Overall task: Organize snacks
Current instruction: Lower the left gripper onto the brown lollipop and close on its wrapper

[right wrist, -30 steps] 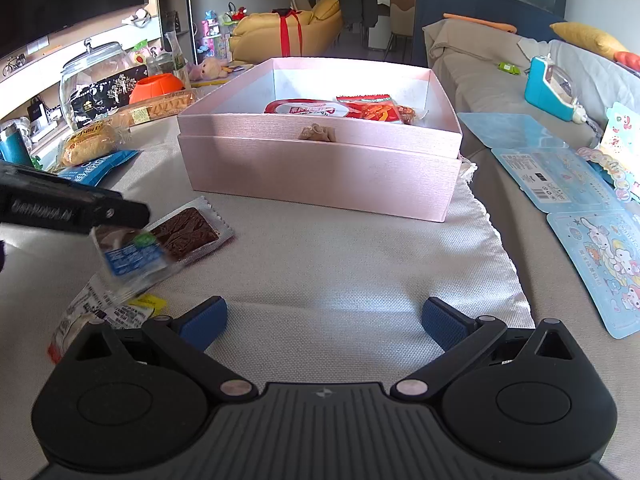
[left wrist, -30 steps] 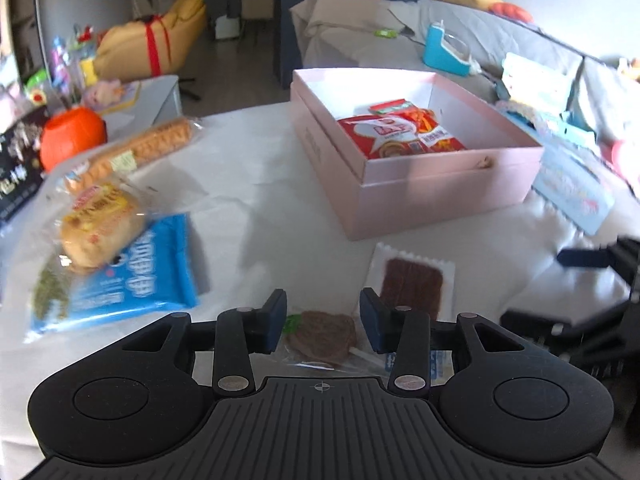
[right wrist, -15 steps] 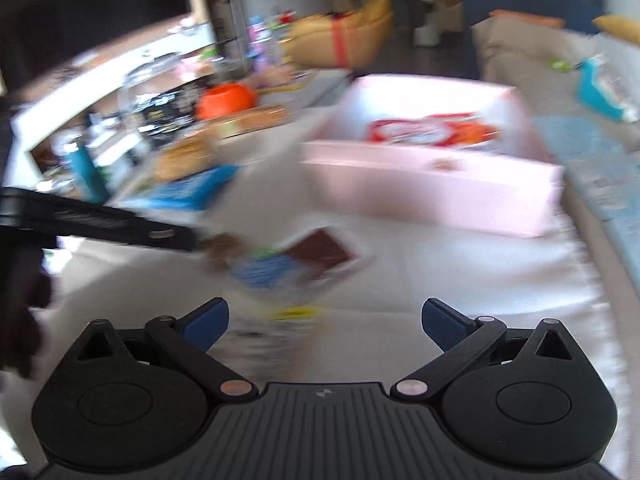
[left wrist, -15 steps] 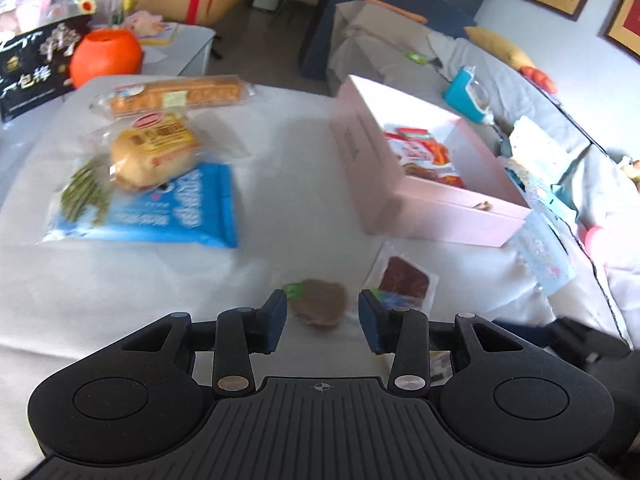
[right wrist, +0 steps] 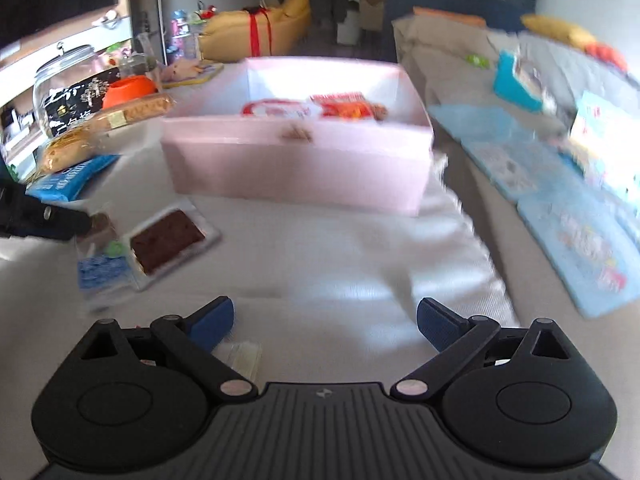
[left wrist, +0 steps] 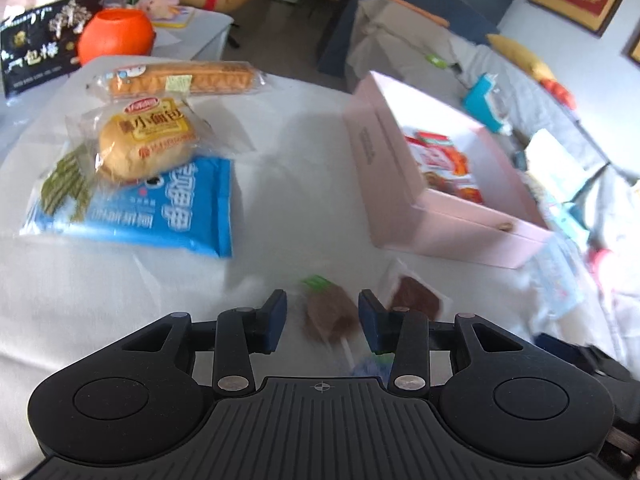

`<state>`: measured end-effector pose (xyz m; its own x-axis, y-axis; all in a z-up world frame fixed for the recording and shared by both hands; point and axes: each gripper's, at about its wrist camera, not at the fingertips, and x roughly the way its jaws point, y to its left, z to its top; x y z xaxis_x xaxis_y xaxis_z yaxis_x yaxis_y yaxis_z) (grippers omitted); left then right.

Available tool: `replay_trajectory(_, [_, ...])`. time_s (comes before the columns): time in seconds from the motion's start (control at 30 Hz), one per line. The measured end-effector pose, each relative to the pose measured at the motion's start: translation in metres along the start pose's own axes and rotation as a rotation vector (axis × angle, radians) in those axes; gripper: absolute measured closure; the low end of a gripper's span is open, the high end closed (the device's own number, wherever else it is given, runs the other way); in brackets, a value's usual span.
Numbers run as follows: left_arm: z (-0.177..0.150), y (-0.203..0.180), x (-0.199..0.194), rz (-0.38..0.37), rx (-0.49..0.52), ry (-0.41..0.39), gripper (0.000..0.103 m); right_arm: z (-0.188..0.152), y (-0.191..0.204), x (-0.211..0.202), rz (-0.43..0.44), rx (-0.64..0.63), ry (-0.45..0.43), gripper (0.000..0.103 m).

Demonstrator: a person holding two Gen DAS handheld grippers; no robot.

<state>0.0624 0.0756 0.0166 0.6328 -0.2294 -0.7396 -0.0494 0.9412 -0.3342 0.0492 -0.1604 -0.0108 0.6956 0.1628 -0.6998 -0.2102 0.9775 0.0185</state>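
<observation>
While the pink box [left wrist: 440,200] sits open on the white cloth [left wrist: 280,168], we take it as our landmark. Far left of the box lies the snack pile — a blue packet [left wrist: 160,208] with a wrapped bun [left wrist: 146,140] on top, and a long biscuit pack [left wrist: 180,78] behind them. Left of the box and nearer us, the left gripper [left wrist: 322,316] has its jaws partly apart with a brown wrapped snack [left wrist: 328,314] between the pads; whether the pads press on the wrapper we cannot tell, blur is heavy. Just beside it, in front of the box's near corner, a clear pack with a dark brown square [left wrist: 414,300] lies flat on the cloth. Inside the box we see red-and-white snack packets [left wrist: 440,160]. In front of the box the right gripper [right wrist: 325,322] hovers over bare cloth — jaws spread wide, nothing between them. Right of the box lie light-blue cartoon cards [right wrist: 560,216].
</observation>
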Motion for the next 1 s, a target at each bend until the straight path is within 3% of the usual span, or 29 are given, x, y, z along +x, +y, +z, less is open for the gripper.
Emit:
replay_trajectory(0.17, [-0.004, -0.026, 0.009, 0.085, 0.185, -0.017, 0.052, -0.002, 0.001, 0.001, 0.000, -0.006, -0.001, 0.003])
replay_trajectory(0.33, [-0.021, -0.042, 0.009, 0.144, 0.366, -0.025, 0.053, -0.004, -0.001, 0.000, 0.006, -0.007, 0.001, 0.000])
replay_trajectory(0.53, [-0.031, -0.033, -0.002, 0.118, 0.364, -0.024, 0.053, -0.004, 0.000, -0.002, 0.009, -0.020, 0.010, 0.000])
replay_trajectory(0.8, [-0.047, -0.026, -0.016, 0.085, 0.374, -0.045, 0.054, 0.023, 0.035, -0.004, 0.129, -0.127, 0.026, 0.000])
replay_trajectory(1.0, [-0.054, -0.019, -0.024, 0.056, 0.376, -0.052, 0.054, 0.025, 0.053, 0.015, 0.106, -0.192, 0.071, 0.000])
